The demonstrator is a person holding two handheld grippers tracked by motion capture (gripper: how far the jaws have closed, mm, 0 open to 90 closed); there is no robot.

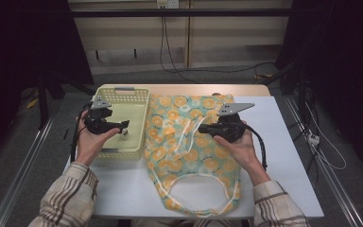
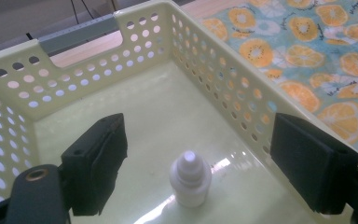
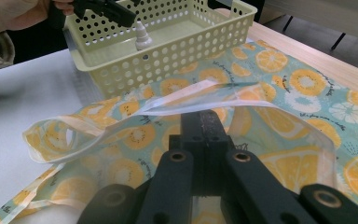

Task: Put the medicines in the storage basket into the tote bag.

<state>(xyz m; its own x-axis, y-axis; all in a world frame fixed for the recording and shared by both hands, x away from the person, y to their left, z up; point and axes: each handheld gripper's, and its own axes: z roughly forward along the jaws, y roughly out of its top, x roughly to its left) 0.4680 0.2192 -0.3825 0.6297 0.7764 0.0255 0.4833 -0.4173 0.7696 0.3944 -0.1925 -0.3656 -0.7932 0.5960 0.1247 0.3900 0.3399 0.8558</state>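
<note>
The left gripper (image 1: pixel 121 124) hung over the pale yellow perforated plastic basket (image 1: pixel 137 94), its 2 black jaws spread wide. In the left gripper view the small white plastic bottle with a ribbed cap and a nozzle tip (image 2: pixel 190 178) stood upright on the basket's glossy floor, between the jaws and a little nearer the left one, touching neither. Beyond the jaws rose the basket's far wall with its grey handle strip (image 2: pixel 80 32). To the right of the right jaw, past the basket's side wall, lay the fabric.

The right gripper (image 3: pixel 207 122) had its 2 jaws pressed together on the white-trimmed edge of the teal cloth bag printed with orange slices (image 3: pixel 303 88). That edge was lifted off the rest of the bag and stretched to both sides of the jaw tips. In the high view this gripper (image 1: pixel 202 128) sat over the middle of the bag, which lay flat on the white table (image 1: pixel 288 156), its handle loop (image 1: pixel 198 187) nearer the person than the gripper. Ahead and to the left of these jaws, in the right gripper view, stood the basket with the bottle in it.
</note>
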